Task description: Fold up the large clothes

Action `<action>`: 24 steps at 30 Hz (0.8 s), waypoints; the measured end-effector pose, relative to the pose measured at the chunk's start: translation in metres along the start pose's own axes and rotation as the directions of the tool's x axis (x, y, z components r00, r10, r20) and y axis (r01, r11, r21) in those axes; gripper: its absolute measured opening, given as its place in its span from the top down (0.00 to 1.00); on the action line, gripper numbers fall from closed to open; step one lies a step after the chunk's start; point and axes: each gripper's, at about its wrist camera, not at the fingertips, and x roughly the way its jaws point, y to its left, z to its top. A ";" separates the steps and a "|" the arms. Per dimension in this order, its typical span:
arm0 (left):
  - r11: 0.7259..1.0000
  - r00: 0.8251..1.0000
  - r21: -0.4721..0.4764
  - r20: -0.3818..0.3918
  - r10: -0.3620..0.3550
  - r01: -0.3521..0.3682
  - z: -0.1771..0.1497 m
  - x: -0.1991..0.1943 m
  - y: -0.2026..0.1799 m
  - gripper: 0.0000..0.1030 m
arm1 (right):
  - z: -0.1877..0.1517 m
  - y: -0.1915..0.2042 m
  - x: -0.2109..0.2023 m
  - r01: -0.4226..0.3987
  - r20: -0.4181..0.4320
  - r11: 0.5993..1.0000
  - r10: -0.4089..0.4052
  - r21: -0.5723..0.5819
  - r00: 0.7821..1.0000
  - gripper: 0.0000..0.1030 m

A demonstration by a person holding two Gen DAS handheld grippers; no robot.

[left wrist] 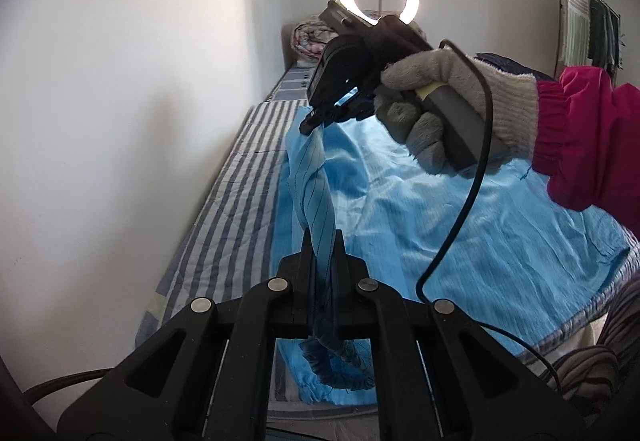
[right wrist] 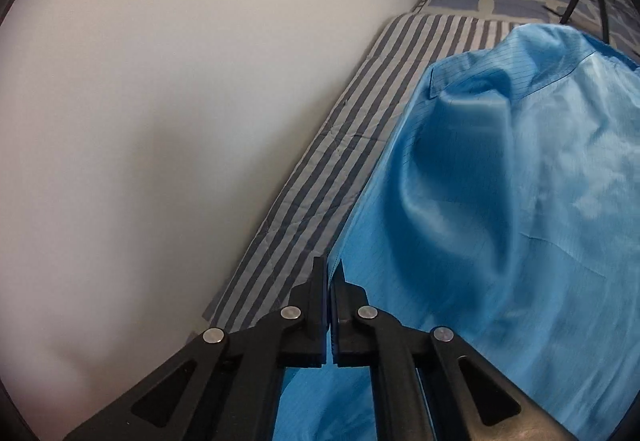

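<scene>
Two grippers both pinch one edge of the blue garment (left wrist: 460, 209), which lies spread on the striped bed cover (left wrist: 236, 209) beside the wall. L gripper (left wrist: 323, 241): jaws closed on a bunched strip of fabric. R gripper (right wrist: 330, 273), in a gloved hand (left wrist: 436, 109): jaws closed on the edge nr the collar end. Step: edge gripped, fold not yet made. Next, prob.: lift both together & carry the edge across, keeping it taut

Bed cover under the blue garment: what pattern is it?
Grey and pale stripes on the bed cover; clearest in the right wrist view.
</scene>
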 end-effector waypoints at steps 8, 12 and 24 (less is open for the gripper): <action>0.991 0.995 0.087 -0.005 -0.104 0.104 -0.010 -0.021 -0.038 0.97 | -0.050 -0.049 -0.078 -0.055 0.115 0.993 0.042 0.105 0.992 1.00; 0.978 0.985 0.117 -0.035 -0.167 0.170 -0.019 -0.026 -0.059 0.95 | -0.081 -0.079 -0.097 -0.048 0.140 0.983 0.023 0.176 0.990 1.00; 0.961 0.957 -0.046 -0.087 -0.276 0.273 -0.034 -0.056 -0.051 0.48 | -0.140 -0.142 -0.078 0.121 -0.003 0.966 -0.124 0.228 0.992 1.00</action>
